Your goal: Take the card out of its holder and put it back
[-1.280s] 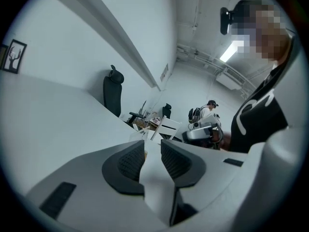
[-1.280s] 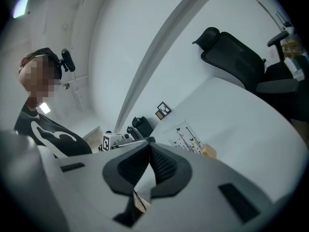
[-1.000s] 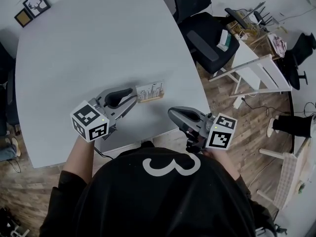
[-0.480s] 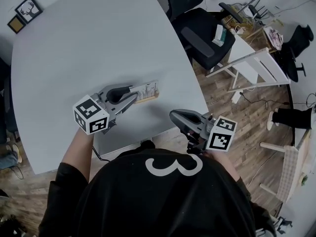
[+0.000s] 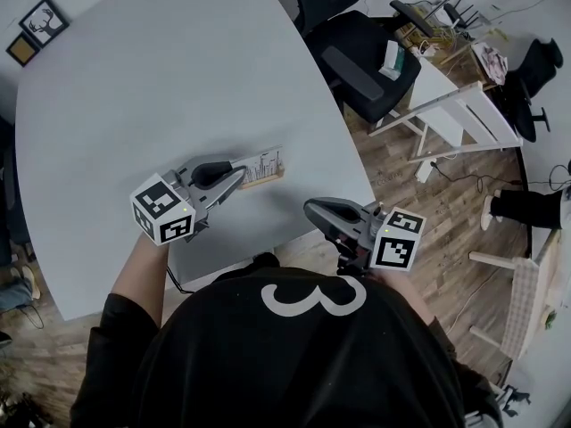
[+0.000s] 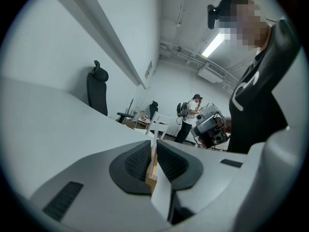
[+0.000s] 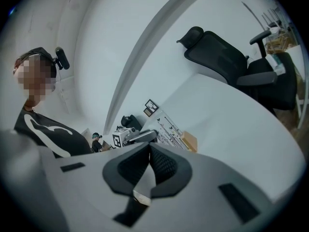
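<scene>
A white printed card [image 5: 265, 161] stands upright in a low wooden holder [image 5: 270, 176] near the front edge of the grey table [image 5: 134, 87]. My left gripper [image 5: 239, 175] reaches the card's left end. Its jaws have just been closing, and in the left gripper view the card [image 6: 153, 149] shows edge-on between the pads [image 6: 140, 161], which press on it above the holder [image 6: 151, 177]. My right gripper [image 5: 310, 208] hovers off the table's front edge, shut on nothing, pointing toward the card [image 7: 170, 129] and holder [image 7: 189, 140].
A black office chair [image 5: 357, 61] and a white wooden frame [image 5: 455, 123] stand beyond the table's right edge. Two small picture frames [image 5: 36, 27] lie at the table's far left corner. A person [image 6: 189, 114] stands far off in the room.
The left gripper has crept toward the card and sunk a little, and its jaws have closed onto the card's left end. The right gripper has stayed put.
</scene>
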Demonstrator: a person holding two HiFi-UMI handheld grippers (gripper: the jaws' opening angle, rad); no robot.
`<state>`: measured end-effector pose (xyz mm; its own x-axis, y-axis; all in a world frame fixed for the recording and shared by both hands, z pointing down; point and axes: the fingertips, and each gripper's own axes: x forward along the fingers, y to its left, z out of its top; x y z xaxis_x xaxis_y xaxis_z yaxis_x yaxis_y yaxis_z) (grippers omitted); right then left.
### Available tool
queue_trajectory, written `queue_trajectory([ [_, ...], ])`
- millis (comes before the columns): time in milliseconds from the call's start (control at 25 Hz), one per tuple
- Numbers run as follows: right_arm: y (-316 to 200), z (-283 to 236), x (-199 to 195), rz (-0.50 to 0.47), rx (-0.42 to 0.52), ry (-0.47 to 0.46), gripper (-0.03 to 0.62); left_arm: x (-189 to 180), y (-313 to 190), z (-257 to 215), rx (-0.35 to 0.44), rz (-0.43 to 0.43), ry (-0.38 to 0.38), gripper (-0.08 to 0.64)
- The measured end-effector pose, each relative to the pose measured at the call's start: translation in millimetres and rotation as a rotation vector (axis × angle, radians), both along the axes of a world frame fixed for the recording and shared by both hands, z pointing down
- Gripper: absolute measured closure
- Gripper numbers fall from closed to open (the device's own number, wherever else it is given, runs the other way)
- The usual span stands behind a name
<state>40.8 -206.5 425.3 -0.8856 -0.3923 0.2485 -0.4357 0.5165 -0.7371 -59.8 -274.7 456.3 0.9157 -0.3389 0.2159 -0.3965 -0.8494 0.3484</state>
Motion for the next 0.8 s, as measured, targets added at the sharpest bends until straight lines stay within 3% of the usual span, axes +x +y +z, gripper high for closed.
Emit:
queue_trajectory([
  [800,-3,9,-12,-0.033,-0.025,0.02,0.581,1,2,-13,0.082,0.02,-0.017,0.535],
])
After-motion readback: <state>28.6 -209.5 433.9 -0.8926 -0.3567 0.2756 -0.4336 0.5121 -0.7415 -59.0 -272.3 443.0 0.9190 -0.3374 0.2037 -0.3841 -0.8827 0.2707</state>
